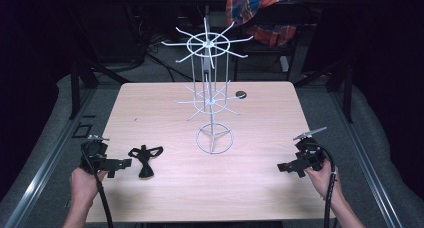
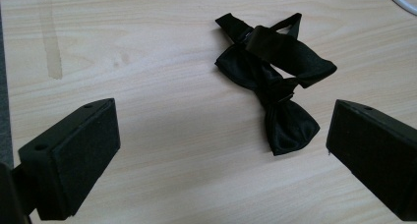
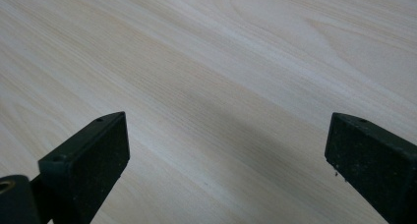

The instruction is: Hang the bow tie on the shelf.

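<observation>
The black bow tie lies on the table just right of the left gripper, its long axis running near-to-far, while both grippers' fingers stand wide open and empty, the right gripper well apart.

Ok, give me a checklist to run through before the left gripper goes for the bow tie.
1. Left gripper jaws wide open: ok.
2. Bow tie lies ahead of the jaws, untouched: ok.
3. Tie lies flat on the table, nothing on it: ok.
4. Tie centred between the jaws: not ok, it sits toward one jaw.
5. Right gripper open, holding nothing: ok.
6. Wire rack stands upright, hooks bare: ok.
</observation>
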`<state>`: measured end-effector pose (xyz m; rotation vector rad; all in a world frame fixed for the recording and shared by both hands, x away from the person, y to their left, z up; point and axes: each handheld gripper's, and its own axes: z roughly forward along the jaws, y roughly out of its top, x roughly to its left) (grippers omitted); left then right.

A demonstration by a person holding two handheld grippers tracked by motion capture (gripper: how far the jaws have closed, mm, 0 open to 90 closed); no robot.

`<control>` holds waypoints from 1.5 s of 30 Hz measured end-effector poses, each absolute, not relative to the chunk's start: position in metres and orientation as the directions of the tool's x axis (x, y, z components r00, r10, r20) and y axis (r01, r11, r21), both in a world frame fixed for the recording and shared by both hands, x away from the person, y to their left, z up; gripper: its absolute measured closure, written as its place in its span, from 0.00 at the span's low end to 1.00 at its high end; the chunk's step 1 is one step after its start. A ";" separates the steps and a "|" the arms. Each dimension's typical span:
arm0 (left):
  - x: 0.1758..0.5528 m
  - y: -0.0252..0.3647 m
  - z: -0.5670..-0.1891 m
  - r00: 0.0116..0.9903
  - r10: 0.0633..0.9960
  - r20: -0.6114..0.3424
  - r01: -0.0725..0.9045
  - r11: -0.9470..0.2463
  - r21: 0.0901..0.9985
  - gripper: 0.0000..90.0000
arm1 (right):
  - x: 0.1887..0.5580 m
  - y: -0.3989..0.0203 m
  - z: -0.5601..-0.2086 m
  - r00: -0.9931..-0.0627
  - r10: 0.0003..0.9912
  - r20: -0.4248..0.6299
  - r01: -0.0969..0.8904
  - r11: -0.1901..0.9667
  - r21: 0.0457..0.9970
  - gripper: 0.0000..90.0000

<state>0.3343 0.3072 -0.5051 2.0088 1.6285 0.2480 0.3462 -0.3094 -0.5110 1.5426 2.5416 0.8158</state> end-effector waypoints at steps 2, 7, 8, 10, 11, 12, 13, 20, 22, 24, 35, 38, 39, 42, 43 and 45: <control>0.335 0.308 -0.505 0.255 0.949 -0.186 0.851 -0.130 0.508 0.00 | 0.346 -0.310 -0.511 -0.496 0.839 0.222 0.811 0.357 0.464 0.03; 0.335 0.307 -0.502 0.247 0.949 -0.194 0.850 -0.116 0.513 0.00 | 0.347 -0.308 -0.516 -0.501 0.833 0.234 0.816 0.365 0.449 0.04; 0.335 0.307 -0.501 0.247 0.949 -0.196 0.848 -0.114 0.517 0.00 | 0.347 -0.307 -0.516 -0.501 0.833 0.233 0.815 0.364 0.450 0.04; 0.335 0.307 -0.499 0.244 0.949 -0.199 0.846 -0.108 0.523 0.00 | 0.347 -0.308 -0.516 -0.499 0.834 0.236 0.817 0.362 0.448 0.04; 0.336 0.307 -0.498 0.244 0.949 -0.199 0.845 -0.107 0.524 0.00 | 0.347 -0.308 -0.515 -0.503 0.833 0.228 0.815 0.370 0.445 0.04; 0.336 0.307 -0.498 0.243 0.949 -0.200 0.843 -0.104 0.528 0.00 | 0.347 -0.308 -0.514 -0.508 0.831 0.227 0.812 0.374 0.448 0.04; 0.336 0.307 -0.497 0.244 0.948 -0.202 0.843 -0.105 0.528 0.00 | 0.347 -0.307 -0.514 -0.512 0.829 0.225 0.810 0.378 0.448 0.04; 0.341 0.307 -0.486 0.257 0.940 -0.224 0.819 -0.089 0.567 0.00 | 0.349 -0.300 -0.515 -0.528 0.820 0.222 0.805 0.400 0.438 0.05; 0.345 0.305 -0.484 0.257 0.940 -0.225 0.818 -0.088 0.568 0.00 | 0.349 -0.300 -0.516 -0.530 0.819 0.220 0.805 0.405 0.434 0.05; 0.351 0.302 -0.481 0.258 0.940 -0.223 0.813 -0.087 0.576 0.00 | 0.349 -0.299 -0.517 -0.531 0.818 0.223 0.805 0.405 0.433 0.05; 0.388 0.277 -0.483 0.272 0.941 -0.201 0.860 -0.143 0.490 0.00 | 0.348 -0.295 -0.515 -0.537 0.816 0.215 0.805 0.418 0.422 0.06; 0.397 0.274 -0.492 0.273 0.942 -0.195 0.876 -0.160 0.456 0.00 | 0.350 -0.294 -0.519 -0.535 0.817 0.216 0.807 0.418 0.417 0.06; 0.401 0.274 -0.497 0.282 0.938 -0.204 0.886 -0.172 0.431 0.00 | 0.350 -0.295 -0.520 -0.534 0.816 0.221 0.809 0.418 0.413 0.06; 0.405 0.268 -0.507 0.312 0.925 -0.215 0.899 -0.215 0.382 0.10 | 0.351 -0.295 -0.520 -0.528 0.820 0.222 0.814 0.413 0.409 0.07; 0.405 0.266 -0.509 0.326 0.921 -0.213 0.898 -0.231 0.374 0.10 | 0.351 -0.295 -0.520 -0.528 0.820 0.222 0.814 0.413 0.409 0.07; 0.405 0.262 -0.512 0.334 0.921 -0.202 0.899 -0.247 0.361 0.22 | 0.351 -0.295 -0.520 -0.536 0.816 0.214 0.810 0.426 0.403 0.07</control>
